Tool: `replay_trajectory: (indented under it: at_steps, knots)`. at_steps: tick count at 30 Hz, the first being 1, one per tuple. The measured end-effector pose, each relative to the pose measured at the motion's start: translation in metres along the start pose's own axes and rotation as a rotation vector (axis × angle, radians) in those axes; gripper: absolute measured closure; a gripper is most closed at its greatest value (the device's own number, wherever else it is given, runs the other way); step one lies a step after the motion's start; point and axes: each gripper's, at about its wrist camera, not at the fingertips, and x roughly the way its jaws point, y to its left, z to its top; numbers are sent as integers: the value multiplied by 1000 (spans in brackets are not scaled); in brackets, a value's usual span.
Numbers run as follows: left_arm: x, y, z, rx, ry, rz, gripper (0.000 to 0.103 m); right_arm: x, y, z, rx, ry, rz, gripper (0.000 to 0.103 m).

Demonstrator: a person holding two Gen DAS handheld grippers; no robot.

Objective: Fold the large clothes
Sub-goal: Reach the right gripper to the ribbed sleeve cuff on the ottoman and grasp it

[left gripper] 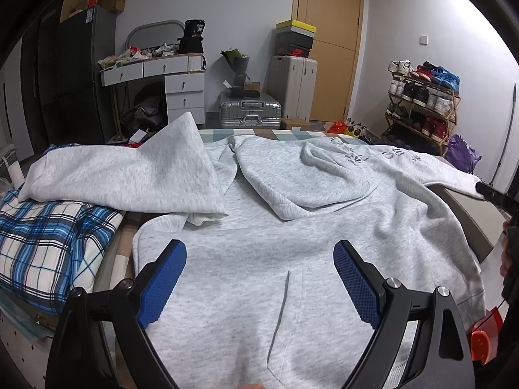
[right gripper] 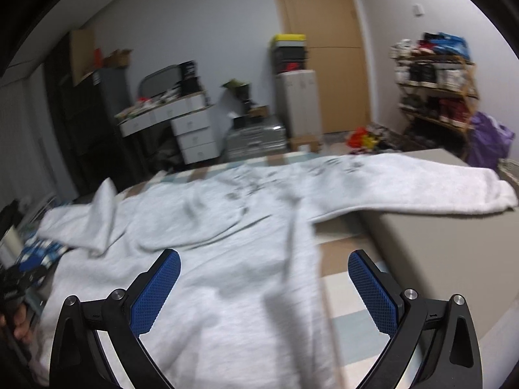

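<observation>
A grey hoodie (left gripper: 259, 227) lay spread across the bed (right gripper: 421, 243), filling the frame's centre. Left claw (left gripper: 259, 278) and right claw (right gripper: 264, 287) hovered open, empty. Soft, limp fleece; its cuffs and hem looked easiest to pinch.

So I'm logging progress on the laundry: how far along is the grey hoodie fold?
Done: the hoodie lies spread front-up on the bed. In hand: nothing; the left hand-held gripper and right hand-held gripper hover open. Left: both sleeves, one crumpled, one outstretched, then the body.

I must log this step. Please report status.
Left gripper open, right gripper open, both empty. Grey hoodie spread on bed, unfolded. Nothing in the way.
</observation>
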Motion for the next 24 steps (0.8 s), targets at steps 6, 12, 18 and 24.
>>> replay_trajectory:
  at_steps: [6,12,18,24]
  knots:
    - [5,3,3,-21,12,-4,13,-16,-89,34,161,-33,-222,0]
    - [9,0,4,-17,18,-11,13,-8,-218,44,449,-18,-333,0]
    - [11,1,5,-22,24,-16,13,27,-326,37,712,59,-419,10]
    - [8,2,3,-17,27,1,13,68,-350,45,726,147,-479,17]
